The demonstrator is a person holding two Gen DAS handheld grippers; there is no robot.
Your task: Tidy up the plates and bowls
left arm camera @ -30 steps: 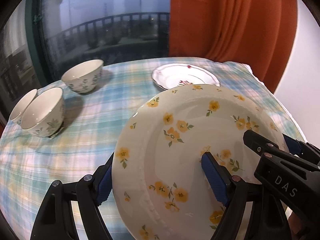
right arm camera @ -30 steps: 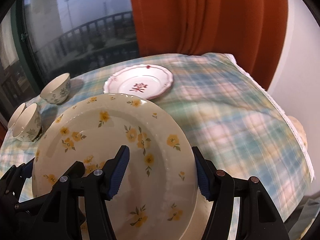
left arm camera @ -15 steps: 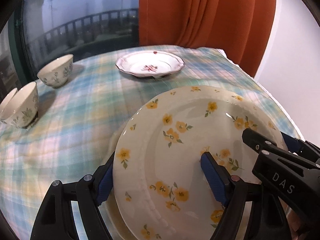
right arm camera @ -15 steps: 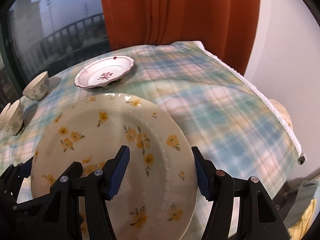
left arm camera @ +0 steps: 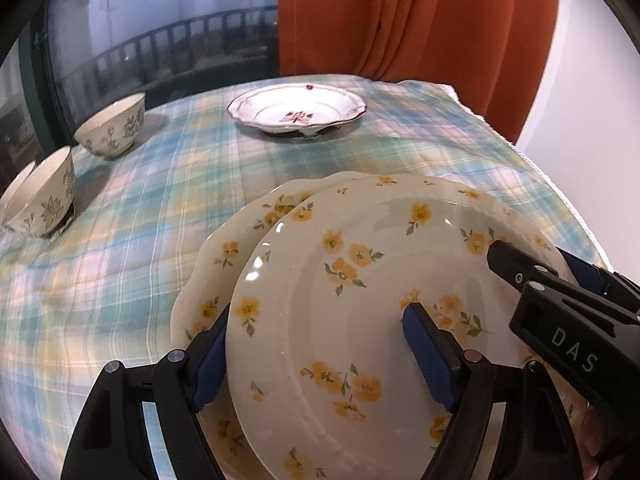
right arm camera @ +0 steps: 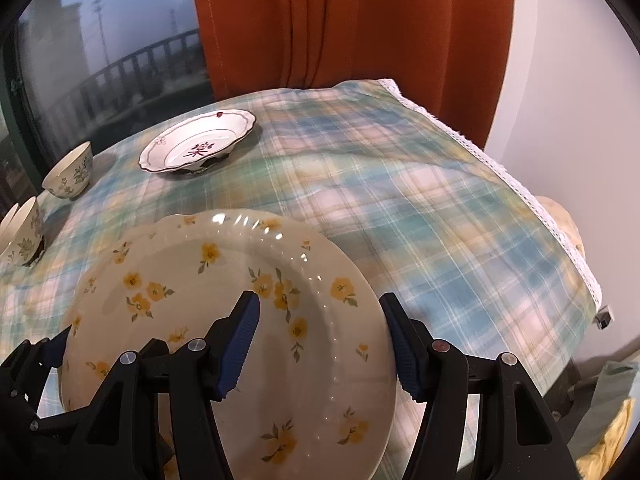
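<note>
You are holding the yellow-flowered plate point(left arm camera: 384, 304) from both sides so it is staying level as it goes onto a matching plate beneath it point(left arm camera: 224, 256), whose scalloped edge is peeking out at the near left of the table. The left gripper point(left arm camera: 312, 348) is clamped over the plate's left rim, one pad under and one on top; the right gripper point(right arm camera: 320, 344) is clamped on the right rim the same way. Whether the plate is already resting fully on the lower one I can't quite tell, since the contact is hidden. At the far side, the red-trimmed dish point(right arm camera: 198, 146) is sitting empty; the bowls at the far left point(left arm camera: 112, 128) are looking empty too, two of them nested.
</note>
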